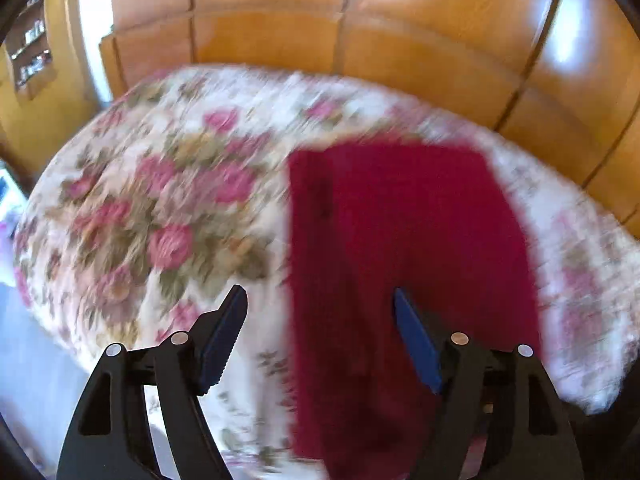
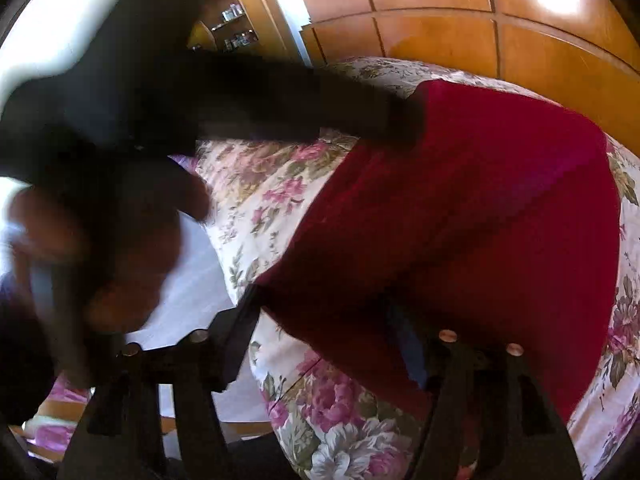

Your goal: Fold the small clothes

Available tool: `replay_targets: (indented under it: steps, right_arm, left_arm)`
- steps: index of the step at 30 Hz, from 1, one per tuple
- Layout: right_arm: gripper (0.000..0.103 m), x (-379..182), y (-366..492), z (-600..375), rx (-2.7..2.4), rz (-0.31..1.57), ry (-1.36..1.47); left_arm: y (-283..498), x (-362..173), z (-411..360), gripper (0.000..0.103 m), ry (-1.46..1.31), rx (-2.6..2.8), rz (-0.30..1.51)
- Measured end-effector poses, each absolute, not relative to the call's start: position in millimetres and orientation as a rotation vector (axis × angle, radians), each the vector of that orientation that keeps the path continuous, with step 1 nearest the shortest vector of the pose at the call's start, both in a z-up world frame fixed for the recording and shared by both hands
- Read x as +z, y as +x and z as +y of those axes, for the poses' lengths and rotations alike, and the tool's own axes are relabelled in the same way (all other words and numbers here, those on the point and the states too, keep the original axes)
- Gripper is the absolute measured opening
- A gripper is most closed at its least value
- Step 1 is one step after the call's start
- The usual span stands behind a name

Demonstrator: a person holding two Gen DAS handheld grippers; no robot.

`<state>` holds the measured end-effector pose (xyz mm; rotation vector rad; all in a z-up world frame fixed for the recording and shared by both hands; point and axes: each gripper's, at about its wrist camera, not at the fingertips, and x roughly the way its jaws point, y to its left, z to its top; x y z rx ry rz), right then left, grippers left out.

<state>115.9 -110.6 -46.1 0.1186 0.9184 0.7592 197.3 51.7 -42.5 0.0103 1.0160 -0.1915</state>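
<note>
A dark red cloth (image 1: 404, 248) lies flat as a rectangle on the floral bedspread (image 1: 160, 200). The left wrist view is motion-blurred. My left gripper (image 1: 320, 300) is open and empty, hovering above the cloth's left edge, one blue pad over the bedspread and one over the cloth. In the right wrist view the same red cloth (image 2: 460, 208) fills the middle. My right gripper (image 2: 324, 312) is open, close over the cloth's near edge. The left gripper (image 2: 400, 120) and the hand holding it (image 2: 100, 248) cross this view as a blurred dark shape, reaching the cloth's far corner.
A wooden wardrobe (image 1: 360, 20) stands right behind the bed. A shelf niche with small items (image 1: 32, 52) is at the far left. A pale floor (image 2: 200, 272) shows beside the bed's left edge.
</note>
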Motion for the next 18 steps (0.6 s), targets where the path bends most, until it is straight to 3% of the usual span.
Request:
replay_targets:
  steps: [1,4,8,9,11,12,16,17,18]
  right_arm:
    - [0.067,-41,116,-122,0.777,0.926,0.152]
    - [0.082,-21,118,-178,0.698,0.861,0.291]
    - [0.086,-32,152,-244,0.486,0.866,0.437]
    - [0.086,-39,161,-247,0.473,0.887,0.451]
    - [0.085,-60,181,-247,0.471,0.955,0.481]
    - [0.082,-73,195,-240,0.470,0.991,0.489]
    - [0.062,-81,212,-229,0.530,1.020,0.555]
    - [0.047,-74,213,-228,0.541,1.012,0.557]
    - [0.041,-68,216,-230,0.554,1.002,0.555]
  left_arm:
    - [198,-53,59,0.075,-0.032,-0.215,1.034]
    - [198,-67,77,0.078,-0.174,-0.258,1.036]
    - [206,-89,94,0.078,-0.368,-0.363,1.051]
    - [207,-94,97,0.076,-0.409,-0.391,1.051]
    - [209,-97,97,0.064,-0.473,-0.452,1.049]
    - [211,-100,98,0.051,-0.524,-0.512,1.048]
    - [207,-100,97,0.034,-0.570,-0.577,1.012]
    - [206,-100,101,0.032,-0.612,-0.594,1.003]
    - [204,-99,105,0.030,-0.644,-0.610,0.993]
